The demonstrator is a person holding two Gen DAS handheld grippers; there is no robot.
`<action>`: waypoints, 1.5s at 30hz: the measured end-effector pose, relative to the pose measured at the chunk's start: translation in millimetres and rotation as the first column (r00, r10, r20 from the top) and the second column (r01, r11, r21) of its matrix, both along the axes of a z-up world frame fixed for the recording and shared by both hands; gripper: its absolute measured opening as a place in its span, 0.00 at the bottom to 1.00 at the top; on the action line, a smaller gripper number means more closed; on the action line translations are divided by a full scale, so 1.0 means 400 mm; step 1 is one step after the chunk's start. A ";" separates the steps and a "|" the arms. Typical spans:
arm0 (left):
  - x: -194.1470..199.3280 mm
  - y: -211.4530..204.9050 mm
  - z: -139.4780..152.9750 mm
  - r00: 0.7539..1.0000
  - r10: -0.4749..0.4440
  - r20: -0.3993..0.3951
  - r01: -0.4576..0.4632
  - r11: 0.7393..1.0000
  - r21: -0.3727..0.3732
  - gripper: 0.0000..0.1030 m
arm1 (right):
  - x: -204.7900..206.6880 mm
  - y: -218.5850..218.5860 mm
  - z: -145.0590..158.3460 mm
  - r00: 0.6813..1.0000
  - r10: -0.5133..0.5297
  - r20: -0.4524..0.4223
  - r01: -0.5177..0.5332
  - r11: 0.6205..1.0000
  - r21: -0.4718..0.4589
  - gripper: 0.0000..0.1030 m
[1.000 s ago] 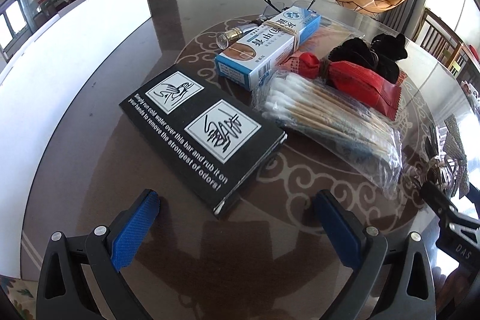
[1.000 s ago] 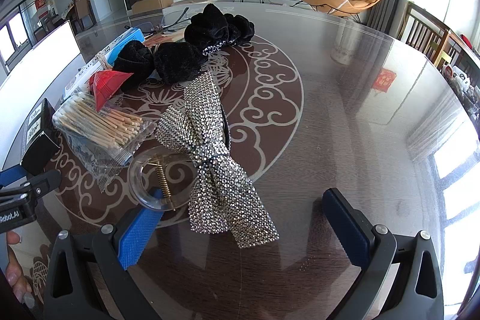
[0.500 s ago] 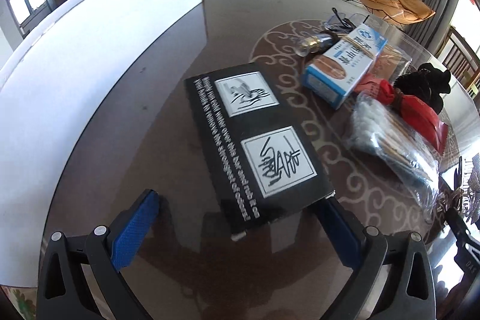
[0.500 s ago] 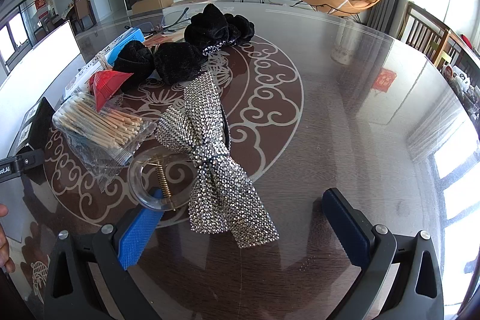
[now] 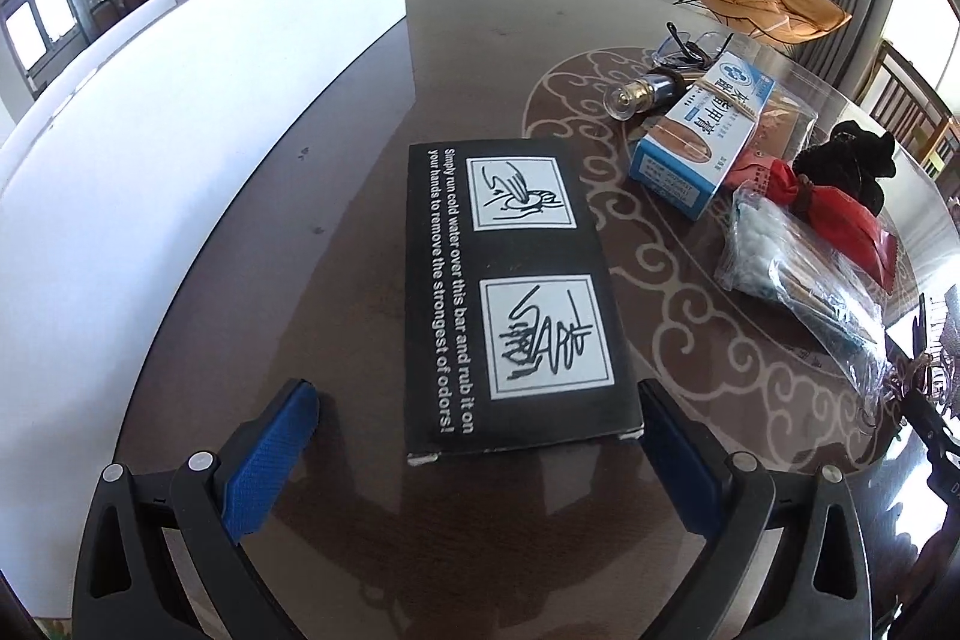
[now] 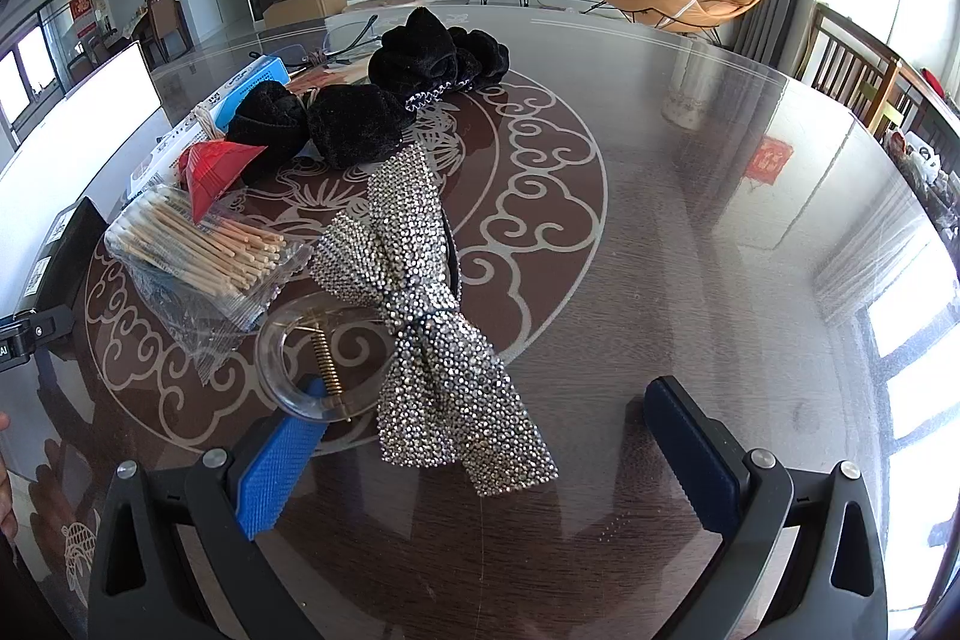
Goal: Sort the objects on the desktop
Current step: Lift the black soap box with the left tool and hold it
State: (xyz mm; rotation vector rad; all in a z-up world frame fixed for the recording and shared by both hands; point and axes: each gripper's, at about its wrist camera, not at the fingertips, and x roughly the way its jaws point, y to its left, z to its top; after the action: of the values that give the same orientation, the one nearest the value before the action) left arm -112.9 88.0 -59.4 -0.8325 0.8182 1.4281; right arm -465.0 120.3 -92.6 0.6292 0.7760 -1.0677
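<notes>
**Both grippers open over the cluttered tabletop**

The left hand-held gripper (image 5: 474,436) hangs low over the glossy tabletop (image 5: 372,196) with its blue pads spread wide. The near end of a black box (image 5: 510,292) lies flat between them, its right near corner just beside the right pad; whether they touch cannot be told. A white board (image 5: 198,112) stands along the box's left. To the right of the box lie a blue carton (image 5: 702,142), a small bottle (image 5: 642,94) beside it, a bag of cotton swabs (image 5: 798,280), a red packet (image 5: 840,220) and a black scrunchie (image 5: 852,160).

The right hand-held gripper (image 6: 480,436) is also spread wide and holds nothing. A rhinestone bow (image 6: 432,316) lies between its pads, nearer the left one, with a clear ring clip (image 6: 306,358) touching the bow's left side, its edge over the left pad's tip. Farther off sit the swabs (image 6: 204,250), the red packet (image 6: 210,172), and more black scrunchies (image 6: 360,118). The tabletop's right half lies bare.
</notes>
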 end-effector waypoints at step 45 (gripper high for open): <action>0.003 0.077 0.008 0.859 -0.512 0.000 0.511 0.856 0.073 1.00 | 0.000 0.000 0.000 1.000 -0.019 0.003 0.019 1.000 0.001 1.00</action>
State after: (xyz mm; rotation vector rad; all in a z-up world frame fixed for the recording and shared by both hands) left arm -111.7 118.8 -56.3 -0.5165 0.8892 0.9637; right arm -464.9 120.4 -92.6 0.6396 0.7696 -1.0834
